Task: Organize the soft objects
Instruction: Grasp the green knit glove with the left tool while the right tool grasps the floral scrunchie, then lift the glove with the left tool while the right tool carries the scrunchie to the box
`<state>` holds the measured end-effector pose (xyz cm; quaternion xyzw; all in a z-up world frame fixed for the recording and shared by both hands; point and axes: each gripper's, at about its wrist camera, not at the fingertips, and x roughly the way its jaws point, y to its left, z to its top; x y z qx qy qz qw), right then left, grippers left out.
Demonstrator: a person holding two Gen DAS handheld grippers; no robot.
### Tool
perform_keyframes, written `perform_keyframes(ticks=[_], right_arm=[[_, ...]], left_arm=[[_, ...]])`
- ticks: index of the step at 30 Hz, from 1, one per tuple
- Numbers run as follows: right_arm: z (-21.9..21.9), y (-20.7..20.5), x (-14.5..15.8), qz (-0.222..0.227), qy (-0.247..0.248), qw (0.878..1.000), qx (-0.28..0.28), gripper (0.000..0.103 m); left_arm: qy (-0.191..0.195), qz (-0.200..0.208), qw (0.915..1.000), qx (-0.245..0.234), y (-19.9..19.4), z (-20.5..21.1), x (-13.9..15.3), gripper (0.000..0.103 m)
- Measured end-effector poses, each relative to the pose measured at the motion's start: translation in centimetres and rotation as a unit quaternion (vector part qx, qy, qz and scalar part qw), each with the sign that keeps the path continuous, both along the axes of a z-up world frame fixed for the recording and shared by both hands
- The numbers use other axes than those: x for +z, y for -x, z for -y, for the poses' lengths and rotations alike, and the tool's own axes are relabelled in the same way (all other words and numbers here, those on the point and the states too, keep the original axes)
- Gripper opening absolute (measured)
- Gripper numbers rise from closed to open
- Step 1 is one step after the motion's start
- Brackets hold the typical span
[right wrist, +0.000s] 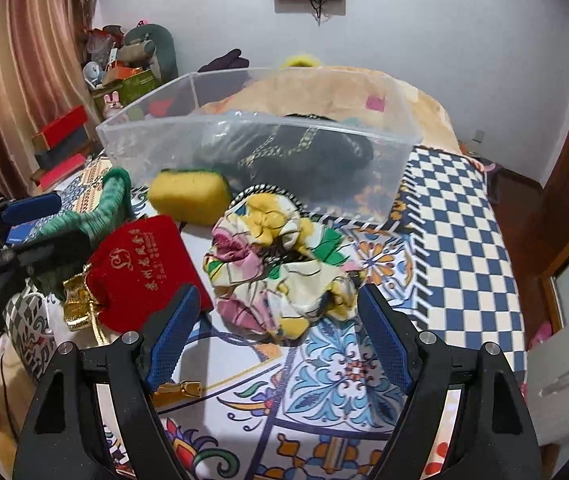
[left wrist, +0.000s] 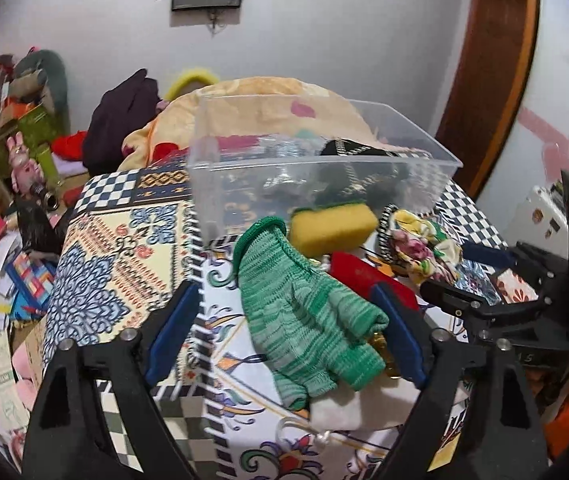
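In the left wrist view, the left gripper (left wrist: 284, 320) fills the lower frame, its blue-padded jaws spread wide on either side of a green knitted glove (left wrist: 304, 312) that lies flat at centre frame on a patterned tablecloth (left wrist: 124, 248); neither pad visibly presses the glove. Just above the glove sits a yellow sponge (left wrist: 332, 226), and to its right a red pouch (left wrist: 364, 276) partly tucked behind the glove. Further right, a floral fabric bundle (left wrist: 424, 244) rests beside the right gripper's dark body at the right edge. Across the upper centre stands a clear plastic bin (left wrist: 244, 168), holding a dark item with a pale chain pattern (left wrist: 348, 148); the bin's other contents are too blurred to name. In the right wrist view, the right gripper (right wrist: 276, 328) occupies the lower frame, jaws wide apart, with the floral fabric bundle (right wrist: 276, 264) lying between and just beyond the pads, apparently untouched. The red pouch (right wrist: 140, 264), bearing gold lettering, lies at centre left, the yellow sponge (right wrist: 188, 196) above it, the green knitted glove (right wrist: 112, 204) at left. The clear plastic bin (right wrist: 252, 128) stands in the upper centre with the dark chain-patterned item (right wrist: 304, 152) inside.
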<state>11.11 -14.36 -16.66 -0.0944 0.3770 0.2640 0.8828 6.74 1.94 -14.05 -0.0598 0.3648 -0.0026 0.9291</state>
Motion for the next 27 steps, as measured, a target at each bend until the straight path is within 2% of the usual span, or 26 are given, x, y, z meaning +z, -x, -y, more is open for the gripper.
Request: perform_keyframes(ticks=[4,7,9,12,14,20,27], right_arm=[[-0.1,0.3,-0.1,-0.002,0.003,1.0,0.001,0.052],[0.2,0.3,-0.1,-0.001,0.001,1.0,-0.001,0.04],[0.4,0.3,0.0,-0.002,0.0,1.0,-0.003,0.033],[1.0,0.6,0.3,0.004,-0.006,1.0,-0.008,0.026],[1.3,0.9,0.6,0.008,-0.009,1.0,-0.009,0.022],[2.4,1.5,2.1,0.028,-0.025,0.999,-0.015,0.015],[3.4,2.4,4.9,0.066,-0.053,0.996,-0.019,0.013]], left_arm=[[0.007,-0.007,0.9999,0.014,0.3,-1.4,-0.4,0.073],[0.021,-0.025,0.9993,0.018,0.1,-2.2,-1.3,0.058],[0.029,-0.035,0.9988,0.017,0.0,-2.4,-1.9,0.041],[0.032,-0.038,0.9986,0.015,0.1,-2.3,-2.3,0.028],[0.032,-0.032,0.9989,0.011,0.3,-2.1,-2.1,0.023],[0.027,-0.004,0.9996,0.007,1.0,-1.8,-0.3,0.02],[0.021,0.04,0.9989,0.011,1.5,-1.8,3.1,0.02]])
